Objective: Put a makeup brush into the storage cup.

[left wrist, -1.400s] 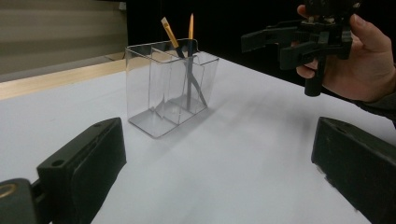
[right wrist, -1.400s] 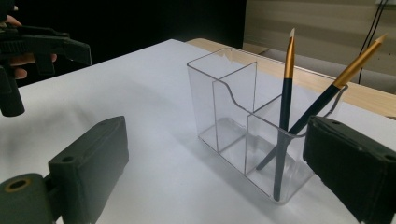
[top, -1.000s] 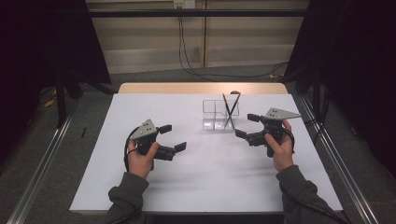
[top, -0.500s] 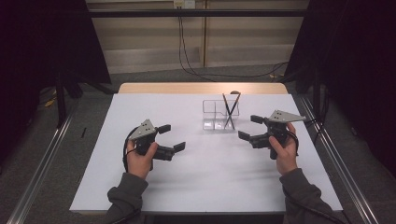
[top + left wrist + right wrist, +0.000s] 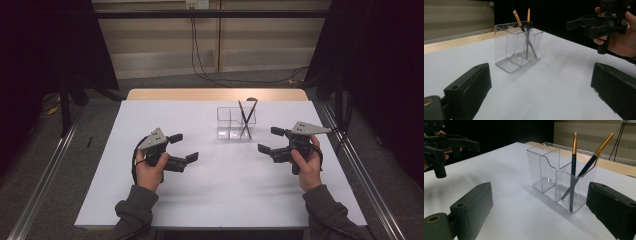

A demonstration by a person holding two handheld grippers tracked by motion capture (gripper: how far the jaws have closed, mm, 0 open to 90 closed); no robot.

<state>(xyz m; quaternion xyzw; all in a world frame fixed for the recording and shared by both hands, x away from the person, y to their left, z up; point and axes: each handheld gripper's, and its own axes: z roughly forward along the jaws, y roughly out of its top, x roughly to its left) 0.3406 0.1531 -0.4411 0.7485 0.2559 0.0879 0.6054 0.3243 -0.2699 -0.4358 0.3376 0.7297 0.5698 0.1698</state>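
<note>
Clear plastic holder [image 5: 236, 123] with two slim brushes [image 5: 245, 119]; both hand-held grippers [image 5: 181, 149] [image 5: 270, 140] gape, empty.

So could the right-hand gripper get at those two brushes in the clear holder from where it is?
Probably yes. The right gripper is open and faces the clear holder across bare table, and the two brushes stick out above its rim, crossed, with nothing in between.

sleeves [image 5: 131, 209]: dark grey | gripper [image 5: 181, 148] jaws: black blocks | top plates: grey
</note>
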